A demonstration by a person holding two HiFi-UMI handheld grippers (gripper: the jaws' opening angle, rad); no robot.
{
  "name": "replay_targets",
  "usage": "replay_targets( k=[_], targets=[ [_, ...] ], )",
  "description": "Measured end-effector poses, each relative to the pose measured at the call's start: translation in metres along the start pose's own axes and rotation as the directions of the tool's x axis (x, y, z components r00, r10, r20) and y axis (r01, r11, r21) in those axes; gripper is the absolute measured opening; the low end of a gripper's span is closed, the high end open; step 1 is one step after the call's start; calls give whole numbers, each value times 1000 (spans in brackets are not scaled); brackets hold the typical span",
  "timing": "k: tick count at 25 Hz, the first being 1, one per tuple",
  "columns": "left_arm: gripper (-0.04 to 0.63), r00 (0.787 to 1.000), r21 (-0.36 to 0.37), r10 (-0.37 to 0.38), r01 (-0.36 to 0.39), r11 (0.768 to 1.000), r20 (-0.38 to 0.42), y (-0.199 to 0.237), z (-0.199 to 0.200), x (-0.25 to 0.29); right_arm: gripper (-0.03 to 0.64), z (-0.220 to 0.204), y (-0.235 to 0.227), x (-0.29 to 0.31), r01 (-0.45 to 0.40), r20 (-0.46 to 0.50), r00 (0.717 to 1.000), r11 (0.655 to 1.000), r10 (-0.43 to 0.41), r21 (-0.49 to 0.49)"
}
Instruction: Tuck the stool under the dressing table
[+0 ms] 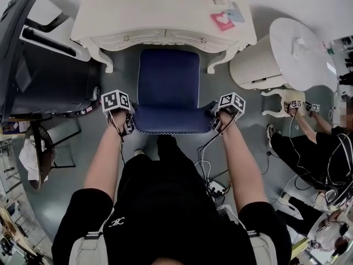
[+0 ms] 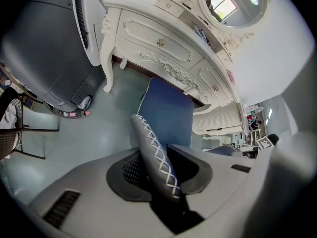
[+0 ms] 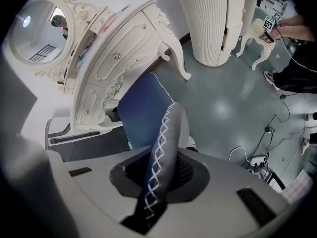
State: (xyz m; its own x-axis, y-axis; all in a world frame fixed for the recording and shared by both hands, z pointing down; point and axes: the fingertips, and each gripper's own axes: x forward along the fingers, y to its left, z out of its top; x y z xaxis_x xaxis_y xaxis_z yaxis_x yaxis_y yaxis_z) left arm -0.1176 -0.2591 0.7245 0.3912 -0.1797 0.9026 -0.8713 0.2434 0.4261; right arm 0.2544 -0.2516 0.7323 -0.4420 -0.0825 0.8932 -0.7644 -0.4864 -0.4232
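Stool [image 1: 168, 87] at centre, far edge at front of surface [image 1: 138, 21], between its legs. Left claw [image 1: 128, 127] clenched on stitched seat edge at 8, right claw [image 1: 215, 123] likewise at 4. Risk: uneven push skews stool into leg [image 1: 220, 59] at 1; soft edge may slip free.

Both arms outstretched, left gripper [image 1: 128, 127], right gripper [image 1: 215, 124] angled down, fingers [image 2: 130, 170] clamped.

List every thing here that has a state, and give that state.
stool: upright on the floor, seat mostly out in front of the dressing table.
left claw: shut on the stool's stitched left edge.
right claw: shut on the stool's stitched right edge.
drawers: shut.
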Motion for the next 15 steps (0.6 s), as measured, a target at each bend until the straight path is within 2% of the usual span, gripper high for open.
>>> replay_targets(
  k=[6,15],
  targets=[
    [107,1000,-28,14,-14,1000,11,-21,36,8,55,49,16,0,-3,-24,1000,1000,3,-18],
    [107,1000,-38,20,-19,999,18,-26,97,6,55,94,57,9,-12,-32,999,1000,12,-14]
  ],
)
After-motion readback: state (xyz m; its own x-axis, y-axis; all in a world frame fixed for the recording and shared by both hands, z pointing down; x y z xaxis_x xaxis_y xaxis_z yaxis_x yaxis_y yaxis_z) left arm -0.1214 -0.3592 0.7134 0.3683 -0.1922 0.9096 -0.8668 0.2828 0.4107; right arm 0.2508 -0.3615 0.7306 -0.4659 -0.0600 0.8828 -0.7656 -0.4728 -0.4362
